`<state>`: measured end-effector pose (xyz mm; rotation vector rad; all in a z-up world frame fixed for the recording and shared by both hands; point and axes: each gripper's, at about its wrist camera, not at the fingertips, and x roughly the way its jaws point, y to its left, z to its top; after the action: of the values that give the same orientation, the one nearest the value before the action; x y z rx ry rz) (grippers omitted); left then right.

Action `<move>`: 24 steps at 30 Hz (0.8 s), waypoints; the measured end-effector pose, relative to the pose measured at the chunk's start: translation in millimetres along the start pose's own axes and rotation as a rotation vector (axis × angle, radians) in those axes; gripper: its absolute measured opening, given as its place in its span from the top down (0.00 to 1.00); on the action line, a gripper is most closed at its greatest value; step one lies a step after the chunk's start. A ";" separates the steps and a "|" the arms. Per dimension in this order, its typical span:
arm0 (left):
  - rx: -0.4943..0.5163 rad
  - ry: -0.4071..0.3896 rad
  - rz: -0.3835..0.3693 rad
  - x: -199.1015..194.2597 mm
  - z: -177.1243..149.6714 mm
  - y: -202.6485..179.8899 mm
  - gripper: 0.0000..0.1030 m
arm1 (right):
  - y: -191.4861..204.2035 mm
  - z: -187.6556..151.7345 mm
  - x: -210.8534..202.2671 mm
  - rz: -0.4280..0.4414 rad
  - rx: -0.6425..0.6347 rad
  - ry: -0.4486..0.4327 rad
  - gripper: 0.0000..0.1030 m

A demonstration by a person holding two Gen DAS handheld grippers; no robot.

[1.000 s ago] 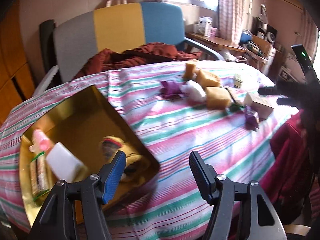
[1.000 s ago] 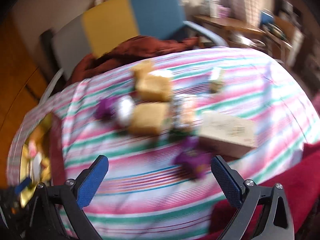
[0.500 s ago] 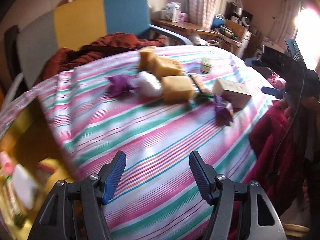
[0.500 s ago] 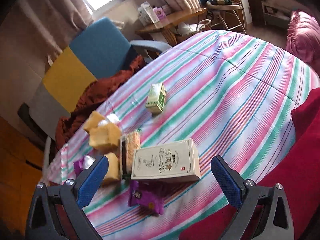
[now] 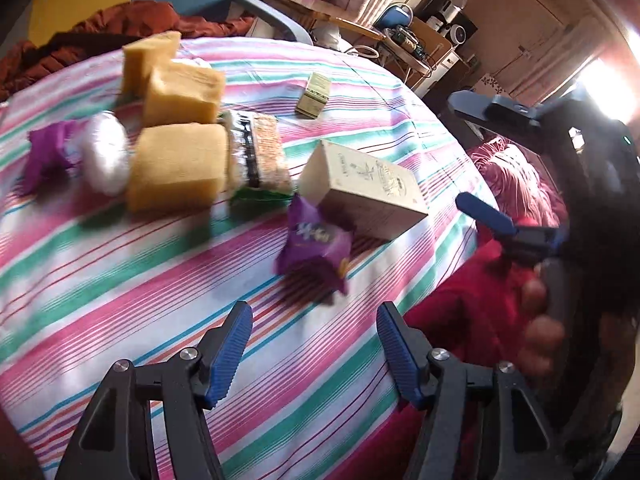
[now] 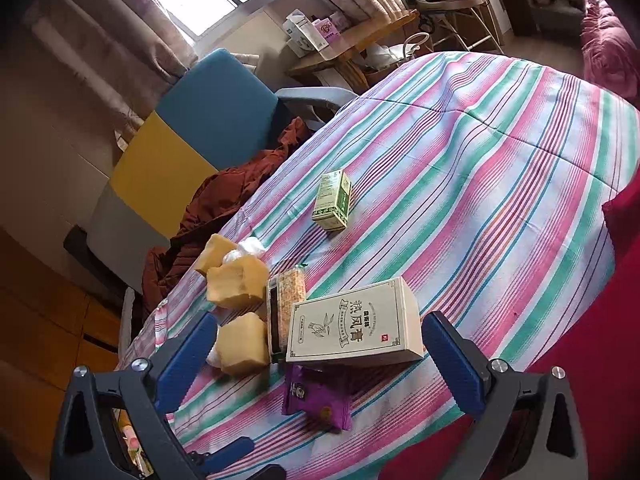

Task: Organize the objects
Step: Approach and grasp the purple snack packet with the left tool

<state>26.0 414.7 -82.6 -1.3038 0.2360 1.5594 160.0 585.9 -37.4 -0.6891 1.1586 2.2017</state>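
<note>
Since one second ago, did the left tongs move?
Yes. The left tongs swung away from the gold tray, now out of view, toward the purple packet near the beige box.

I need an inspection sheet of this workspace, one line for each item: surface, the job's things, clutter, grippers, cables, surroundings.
Surface: table under striped cloth, creased.
Job's things: beige box lying flat; purple packet in front of it; cracker pack and three yellow sponges beside it; small green box apart.
Clutter: white wrapped ball, second purple wrapper.
Grippers: left gripper open, empty, jaws just closing slightly; right gripper open, empty.
Cables: nothing seen on the table.
Surroundings: colour-block chair with rust-red cloth; window, cluttered desk.
</note>
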 end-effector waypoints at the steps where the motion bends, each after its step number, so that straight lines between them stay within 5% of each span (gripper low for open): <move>1: -0.017 0.008 -0.002 6.5 4.7 -1.2 0.37 | -1.4 0.1 -0.9 0.008 0.006 -0.003 0.00; 10: -0.188 0.029 0.034 47.6 38.2 0.0 0.36 | -7.9 1.2 1.1 0.075 0.040 0.009 0.00; 18: 0.090 0.028 0.233 45.7 34.1 -3.6 0.48 | -15.4 2.6 5.8 0.103 0.082 0.027 0.00; 24: 0.146 0.047 0.234 15.6 10.5 25.7 0.47 | -16.3 2.6 6.6 0.103 0.088 0.031 0.00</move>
<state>1.6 419.6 -102.4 -1.2323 0.5387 1.6730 165.8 597.5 -49.7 -0.6412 1.3254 2.2158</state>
